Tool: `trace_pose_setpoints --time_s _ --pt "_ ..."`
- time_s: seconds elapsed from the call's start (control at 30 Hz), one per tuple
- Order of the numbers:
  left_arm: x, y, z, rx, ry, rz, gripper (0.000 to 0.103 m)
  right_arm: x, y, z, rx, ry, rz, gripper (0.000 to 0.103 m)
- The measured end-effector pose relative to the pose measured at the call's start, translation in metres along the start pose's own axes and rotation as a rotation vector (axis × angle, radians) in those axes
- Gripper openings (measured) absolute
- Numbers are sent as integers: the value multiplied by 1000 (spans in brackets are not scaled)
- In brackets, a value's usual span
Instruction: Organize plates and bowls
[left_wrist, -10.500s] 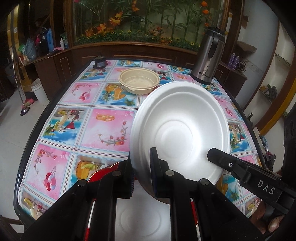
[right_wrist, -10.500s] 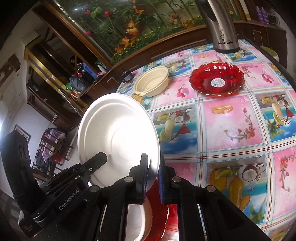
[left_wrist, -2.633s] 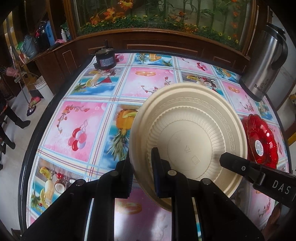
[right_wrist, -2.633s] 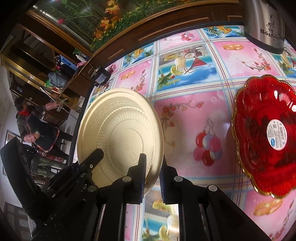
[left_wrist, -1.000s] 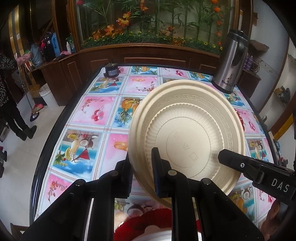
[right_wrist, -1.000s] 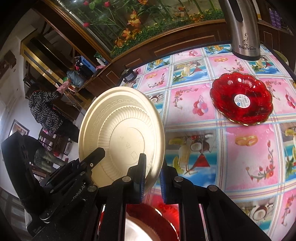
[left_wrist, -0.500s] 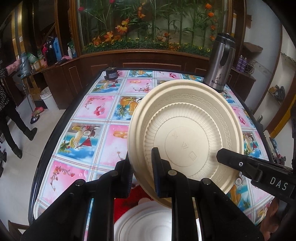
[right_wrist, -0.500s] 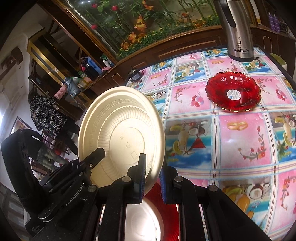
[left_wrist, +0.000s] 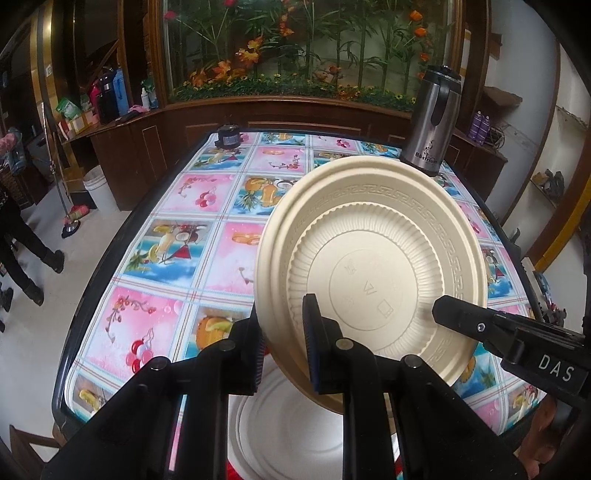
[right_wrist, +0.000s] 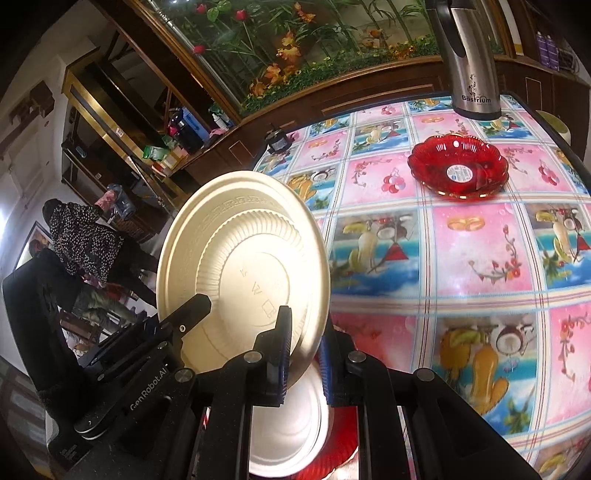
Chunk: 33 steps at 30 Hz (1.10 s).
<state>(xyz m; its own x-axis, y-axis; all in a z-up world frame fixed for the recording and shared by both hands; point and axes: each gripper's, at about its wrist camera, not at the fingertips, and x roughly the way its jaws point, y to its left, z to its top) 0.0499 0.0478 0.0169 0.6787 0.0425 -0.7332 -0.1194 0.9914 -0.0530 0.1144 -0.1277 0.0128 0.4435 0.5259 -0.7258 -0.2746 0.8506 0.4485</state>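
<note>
A cream plastic bowl (left_wrist: 373, 269) with a ribbed wall is held tilted above the table's near edge. My left gripper (left_wrist: 282, 332) is shut on its near rim. My right gripper (right_wrist: 304, 339) is shut on the same bowl (right_wrist: 236, 273) at the opposite rim. Under the bowl lies a white plate (left_wrist: 295, 424) on a red plate (right_wrist: 328, 458); the white plate also shows in the right wrist view (right_wrist: 291, 424). A red scalloped glass dish (right_wrist: 458, 166) sits alone at the far right of the table.
The table carries a pink and blue fruit-pattern cloth (left_wrist: 207, 240). A steel thermos jug (left_wrist: 436, 122) stands at the far right corner, a small dark object (left_wrist: 227, 136) at the far left. A person (right_wrist: 85, 236) stands on the floor to the left.
Both grippers, holding the cream bowl, have drawn back toward the near edge. The white plate on the red plate has come further into view under the bowl.
</note>
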Motion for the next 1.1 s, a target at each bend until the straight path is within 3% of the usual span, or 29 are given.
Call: trace_pose_setpoints --time_s 1.1 --pt "-18 25 -64 -47 66 -9 17 -2 20 -68 -36 69 -4 14"
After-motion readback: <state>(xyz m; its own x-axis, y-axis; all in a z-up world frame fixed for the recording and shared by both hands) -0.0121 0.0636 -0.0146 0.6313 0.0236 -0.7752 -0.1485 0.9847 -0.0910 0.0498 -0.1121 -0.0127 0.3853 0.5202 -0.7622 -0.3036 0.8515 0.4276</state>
